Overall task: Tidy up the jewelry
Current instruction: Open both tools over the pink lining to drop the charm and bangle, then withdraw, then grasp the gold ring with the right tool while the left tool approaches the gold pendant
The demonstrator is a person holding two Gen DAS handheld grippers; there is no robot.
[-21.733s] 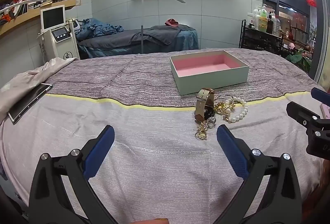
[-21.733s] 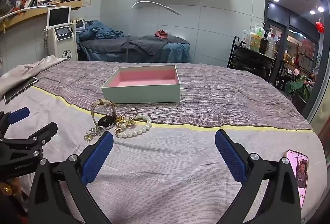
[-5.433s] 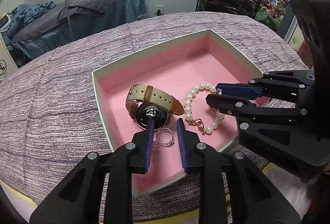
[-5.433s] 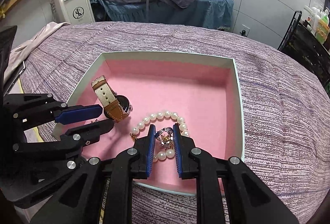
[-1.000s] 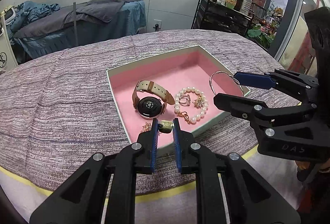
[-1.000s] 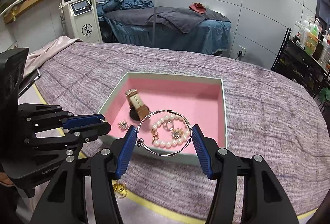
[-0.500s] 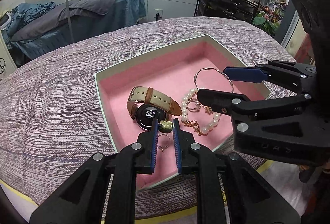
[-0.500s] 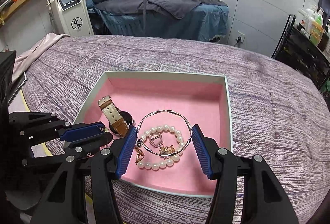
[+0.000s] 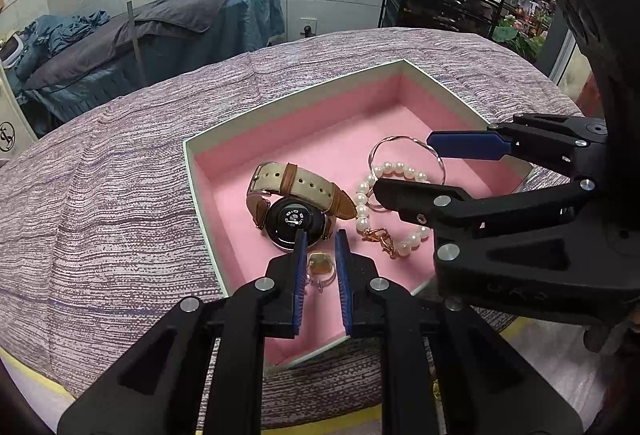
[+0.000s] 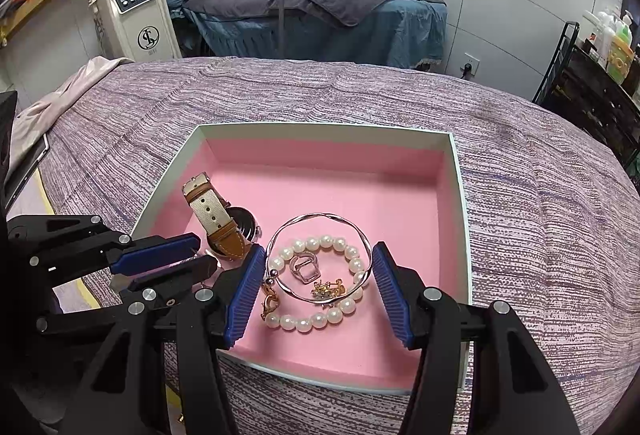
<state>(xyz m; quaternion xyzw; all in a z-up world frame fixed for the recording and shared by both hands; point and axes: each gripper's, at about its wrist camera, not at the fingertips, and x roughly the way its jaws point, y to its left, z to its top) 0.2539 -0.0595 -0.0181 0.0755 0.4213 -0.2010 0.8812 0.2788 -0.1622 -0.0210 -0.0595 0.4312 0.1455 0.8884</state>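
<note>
Left wrist view: the left hand-held gripper (image 9: 320, 255) hangs over the near corner of the box (image 9: 192, 171), its blue ribbed pads nearly closed. A small gold charm (image 9: 319, 263) lies between them; whether they are pinching it I cannot tell. A thin ring (image 9: 323, 282) lies just under it on the pink foam. Straight ahead sits the watch (image 9: 294, 221), round glossy dark face, beige strap with tan leather ends. Ahead to the right lie round pearls (image 9: 362, 203).

Risk: the charm is small, hard and smooth. It could slip sideways off the pads, or the tips could drag the ring and nudge the watch.

Right wrist view: the right hand-held gripper (image 10: 320, 287) is spread wide, and the thin twisted silver bangle (image 10: 320, 259) spans the gap between its pads, over the pearls, a silver ring (image 10: 304, 269) and a gold clasp (image 10: 270, 301). Grip or mere contact is unclear.

Risk: the springy wire hoop could spring out or catch the pearls while lifting away. The box rests on a striped woven bed cover (image 10: 540, 235), soft enough to let it shift.
</note>
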